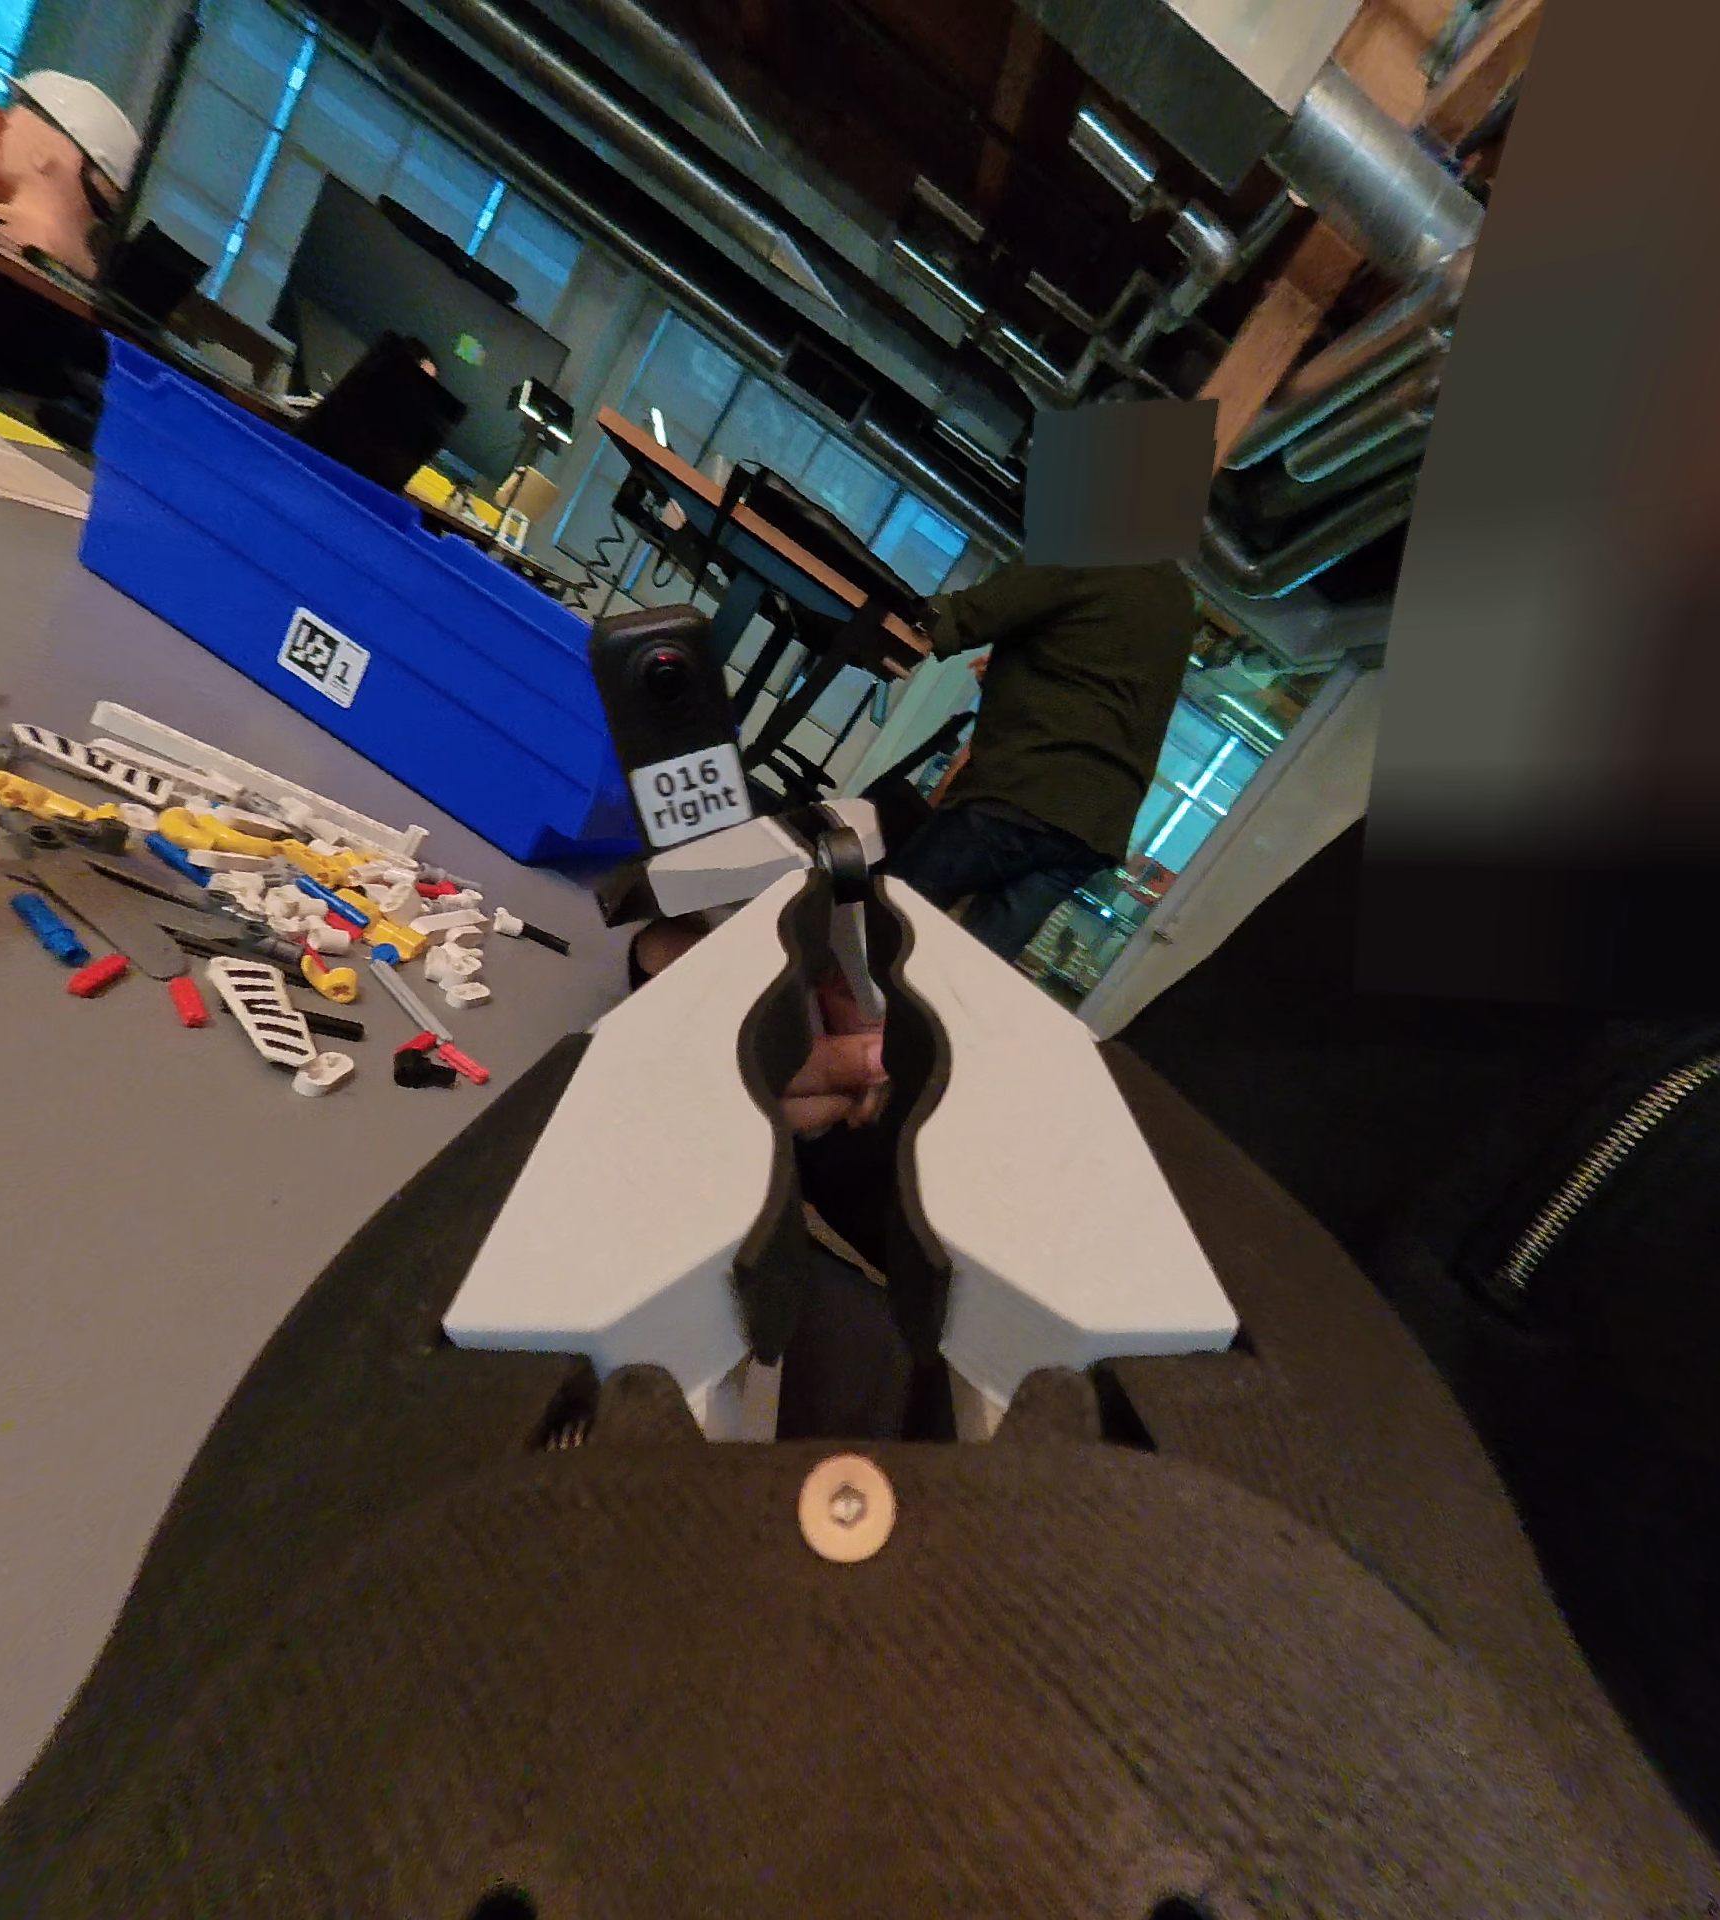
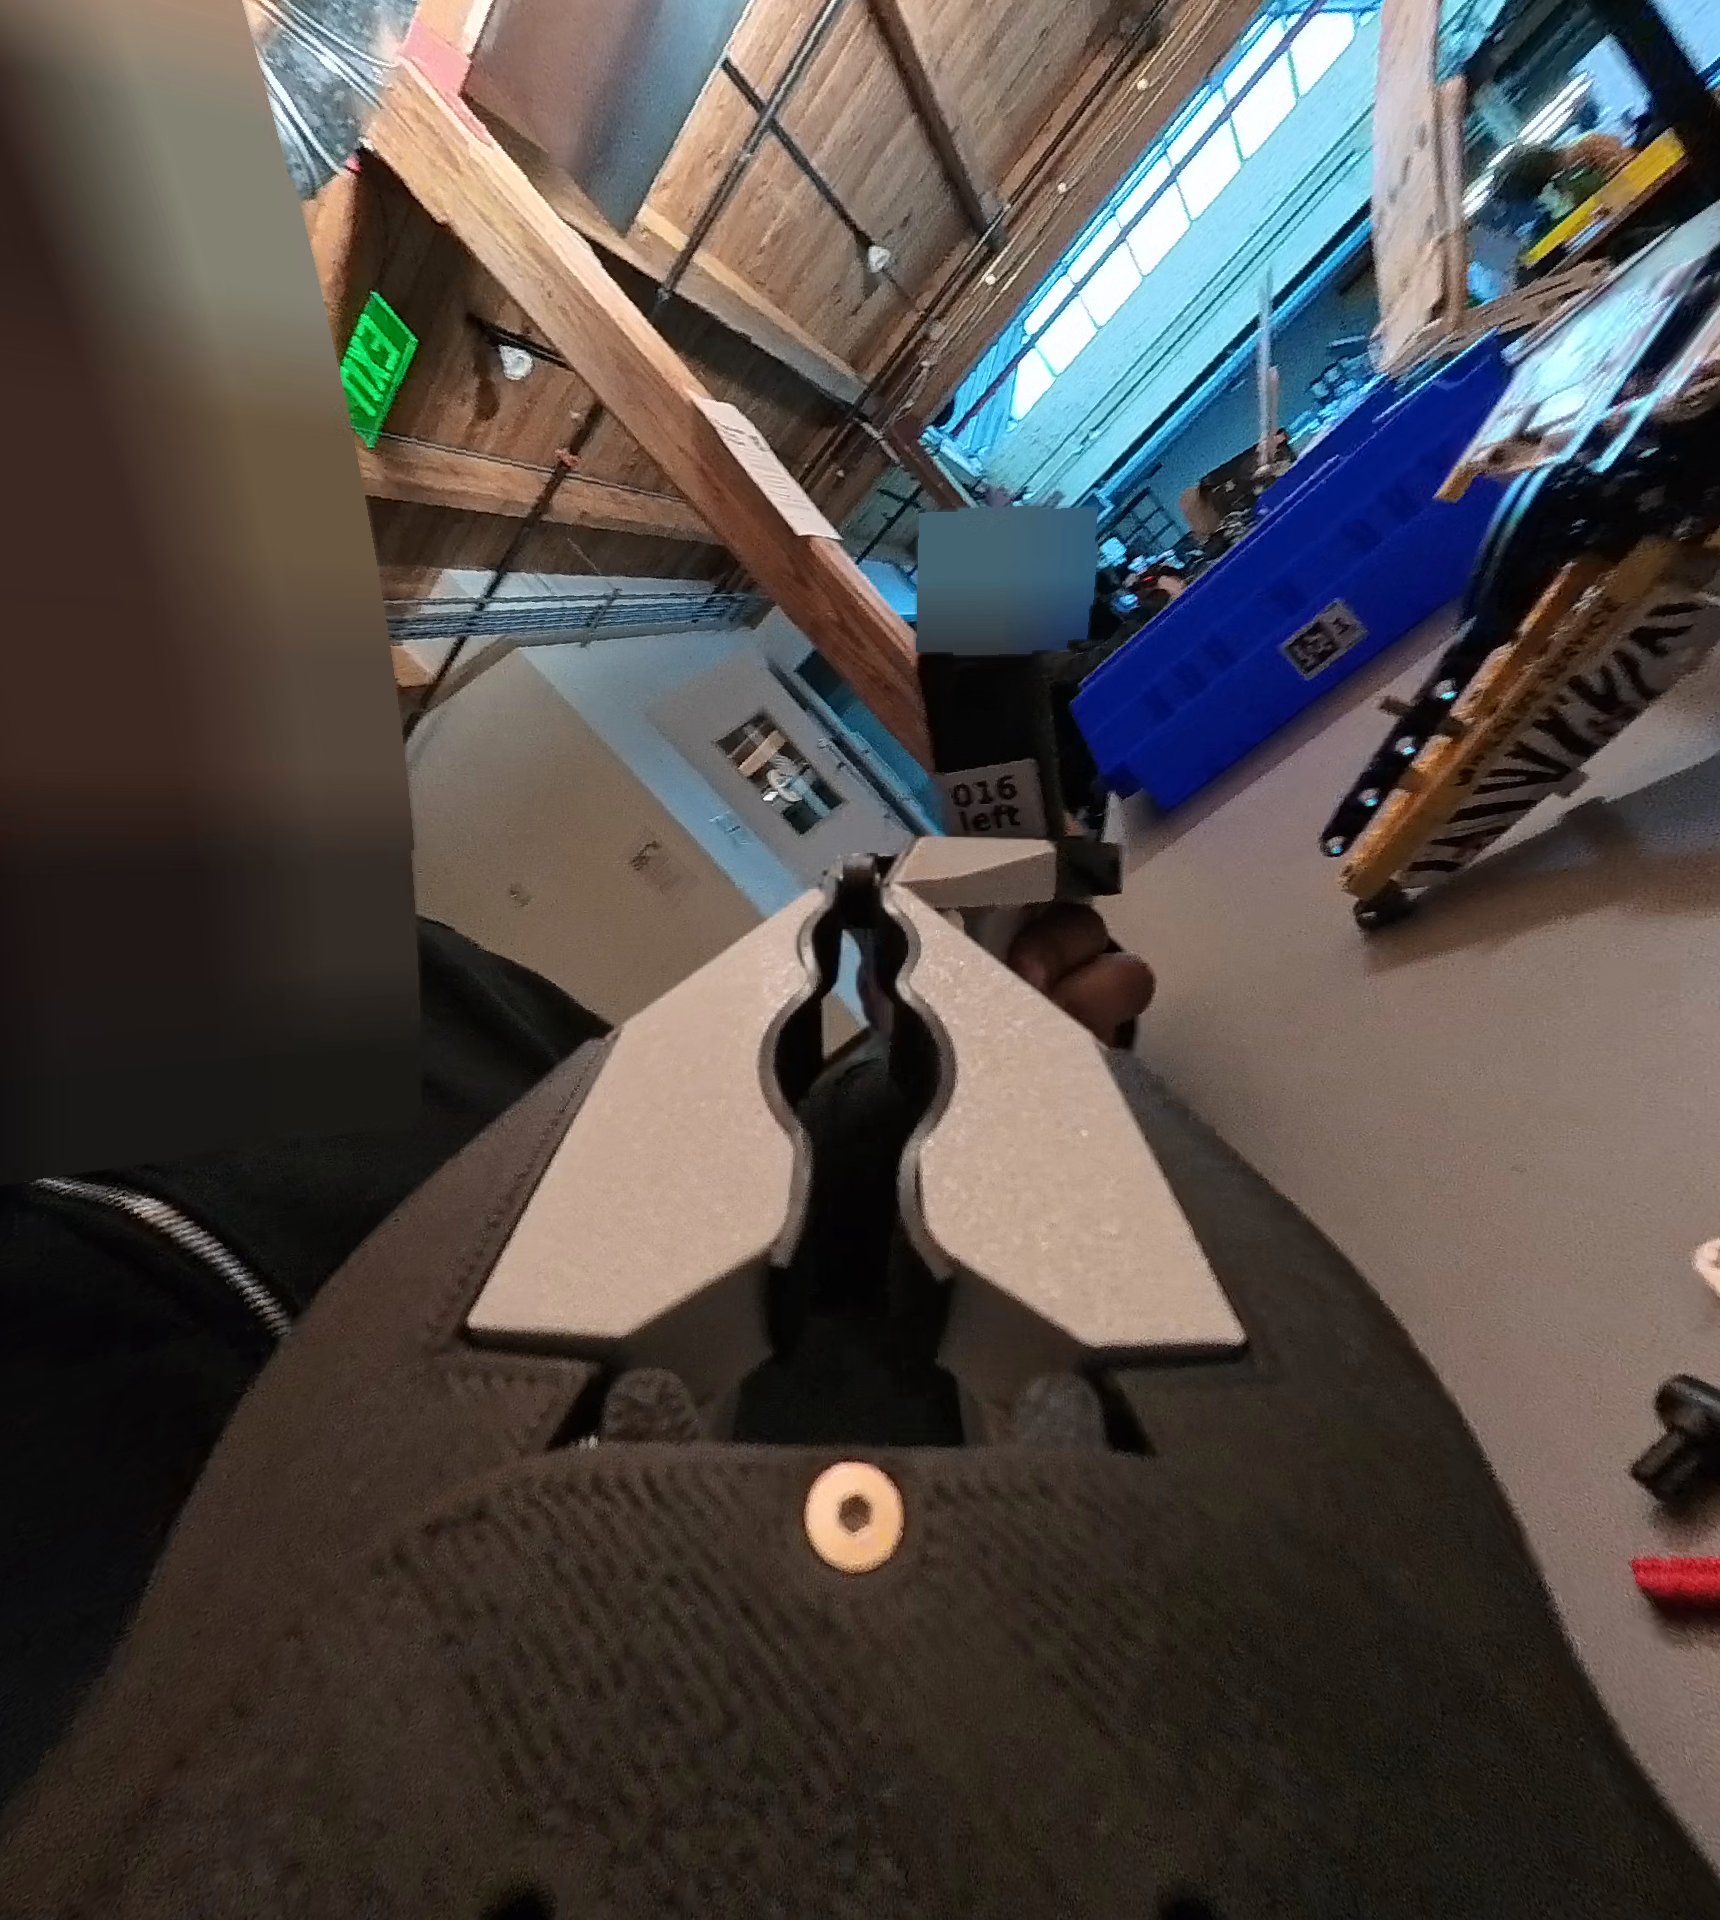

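A grey tabletop [image 1: 108, 1247] fills the lower left of the left wrist view. At its far edge, in the upper left, stands a long blue plastic bin [image 1: 368, 582] with a white sticker. In the right wrist view, a partly built yellow toy model with black-and-white striped panels [image 2: 1521, 727] stands at the right, just in front of the bin. A loose heap of white, yellow, red, blue and grey plastic building pieces [image 1: 212, 883] lies at the left of the left wrist view. The 2 grippers meet tip to tip at the centre of each frame. The left gripper [image 1: 840, 888] has its fingers nearly together, pinching a small black-and-grey plastic part [image 1: 848, 857]. The right gripper [image 2: 861, 883] is closed narrowly on the same part, held in the air above the table.
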`<state>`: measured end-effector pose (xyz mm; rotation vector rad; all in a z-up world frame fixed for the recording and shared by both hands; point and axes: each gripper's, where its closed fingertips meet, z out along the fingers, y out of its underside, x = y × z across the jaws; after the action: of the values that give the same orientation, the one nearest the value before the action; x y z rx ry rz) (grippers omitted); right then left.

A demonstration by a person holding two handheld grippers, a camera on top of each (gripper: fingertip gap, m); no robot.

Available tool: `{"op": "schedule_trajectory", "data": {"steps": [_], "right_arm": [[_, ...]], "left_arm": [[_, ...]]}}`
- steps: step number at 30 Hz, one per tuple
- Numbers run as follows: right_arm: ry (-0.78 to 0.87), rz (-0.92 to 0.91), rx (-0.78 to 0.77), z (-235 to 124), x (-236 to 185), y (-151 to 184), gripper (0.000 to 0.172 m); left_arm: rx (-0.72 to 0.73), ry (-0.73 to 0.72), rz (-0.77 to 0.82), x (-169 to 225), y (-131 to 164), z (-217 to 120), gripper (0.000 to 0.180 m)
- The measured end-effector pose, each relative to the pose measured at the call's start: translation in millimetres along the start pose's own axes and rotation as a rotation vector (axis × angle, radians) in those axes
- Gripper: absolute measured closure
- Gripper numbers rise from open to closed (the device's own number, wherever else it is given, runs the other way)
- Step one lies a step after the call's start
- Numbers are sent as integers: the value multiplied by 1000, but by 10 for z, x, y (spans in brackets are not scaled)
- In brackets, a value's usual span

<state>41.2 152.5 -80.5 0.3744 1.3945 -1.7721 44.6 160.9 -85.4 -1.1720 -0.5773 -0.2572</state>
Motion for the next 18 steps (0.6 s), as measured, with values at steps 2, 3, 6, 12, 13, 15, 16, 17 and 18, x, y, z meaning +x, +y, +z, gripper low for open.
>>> {"op": "schedule_trajectory", "data": {"steps": [2, 3, 6, 12, 13, 15, 16, 17, 18], "right_arm": [[50, -57, 0, -8, 35, -4, 169], [77, -85, 1, -12, 51, -8, 169], [175, -194, 0, -25, 96, -23, 169], [372, -486, -53, -48, 153, -25, 169], [401, -530, -61, -56, 166, -27, 169], [438, -588, -68, -61, 175, -30, 169], [442, -596, -68, -62, 175, -31, 169], [436, -592, -67, -64, 173, -33, 169], [434, -585, -65, -71, 174, -39, 169]], "left_arm": [[7, -24, 7, -28, -7, -1, 178], [12, -39, 8, -46, -12, -2, 178], [20, -82, 15, -98, -23, -2, 178], [36, -135, 13, -164, -44, -15, 179], [36, -141, 9, -176, -42, -14, 180], [38, -151, 9, -189, -43, -17, 180], [40, -150, 9, -188, -45, -20, 180], [40, -147, 10, -184, -45, -20, 180], [38, -147, 13, -183, -42, -18, 180]]}}
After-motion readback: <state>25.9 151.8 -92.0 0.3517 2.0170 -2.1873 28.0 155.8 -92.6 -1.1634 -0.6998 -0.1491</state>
